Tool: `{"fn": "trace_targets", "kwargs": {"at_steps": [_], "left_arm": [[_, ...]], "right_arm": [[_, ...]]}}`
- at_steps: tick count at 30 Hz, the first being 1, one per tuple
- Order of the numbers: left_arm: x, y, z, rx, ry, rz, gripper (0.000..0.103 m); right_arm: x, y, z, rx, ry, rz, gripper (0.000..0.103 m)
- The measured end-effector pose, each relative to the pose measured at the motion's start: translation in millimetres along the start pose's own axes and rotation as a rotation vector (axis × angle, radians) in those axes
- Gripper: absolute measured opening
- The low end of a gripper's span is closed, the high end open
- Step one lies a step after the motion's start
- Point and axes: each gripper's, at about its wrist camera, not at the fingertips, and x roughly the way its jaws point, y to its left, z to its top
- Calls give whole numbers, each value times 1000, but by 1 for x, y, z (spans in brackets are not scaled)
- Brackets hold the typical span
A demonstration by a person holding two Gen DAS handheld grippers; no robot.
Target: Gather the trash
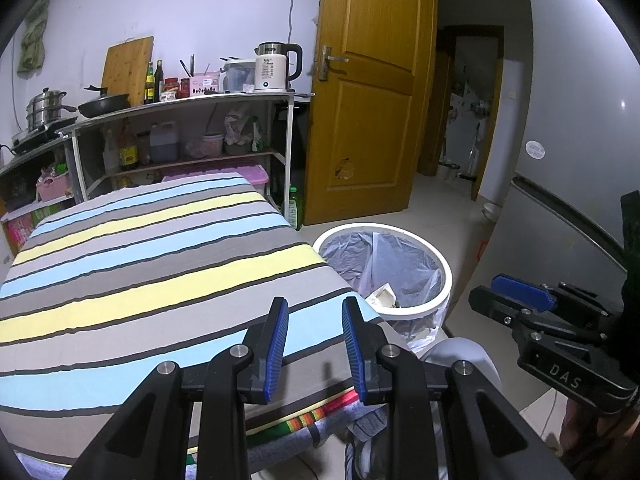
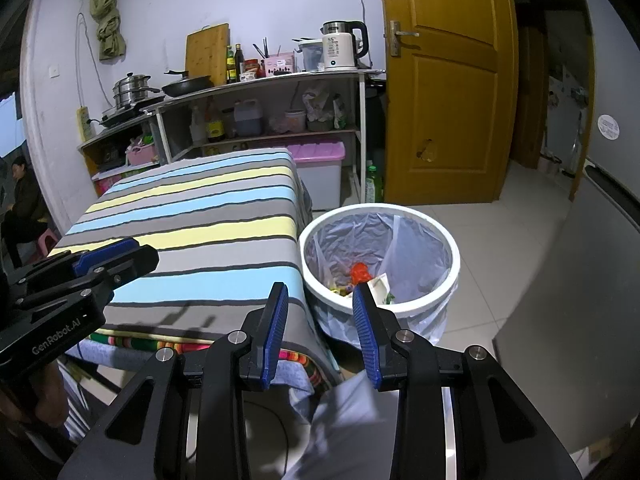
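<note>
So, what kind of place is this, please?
Probably a small one-room home with a kitchen corner: a shelf unit with a kettle and pans, a striped cloth-covered table, and a lined trash bin beside it.

The striped-cloth worktop (image 1: 152, 264) is hiding the near-left part of the white trash bin's rim (image 1: 404, 314) in the left wrist view, and most of the rubbish in the bin is sitting too deep behind that rim to tell apart, with only a pale wrapper (image 1: 380, 294) showing. In the right wrist view, the right hand-held gripper (image 2: 322, 296) is covering part of the bin's near rim (image 2: 416, 302), and the small pieces around the red scrap (image 2: 360, 272) inside are staying too small to name. Left of the worktop, the picture's edge is cutting off a seated person (image 2: 24, 204).
</note>
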Motion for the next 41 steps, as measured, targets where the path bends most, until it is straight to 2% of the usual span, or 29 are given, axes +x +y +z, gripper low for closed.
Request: {"fn": "trace_targets", "kwargs": {"at_steps": [41], "left_arm": [[7, 9, -9, -6, 6, 11, 27]], "right_arm": [[10, -2, -2, -15, 14, 7, 35]]}}
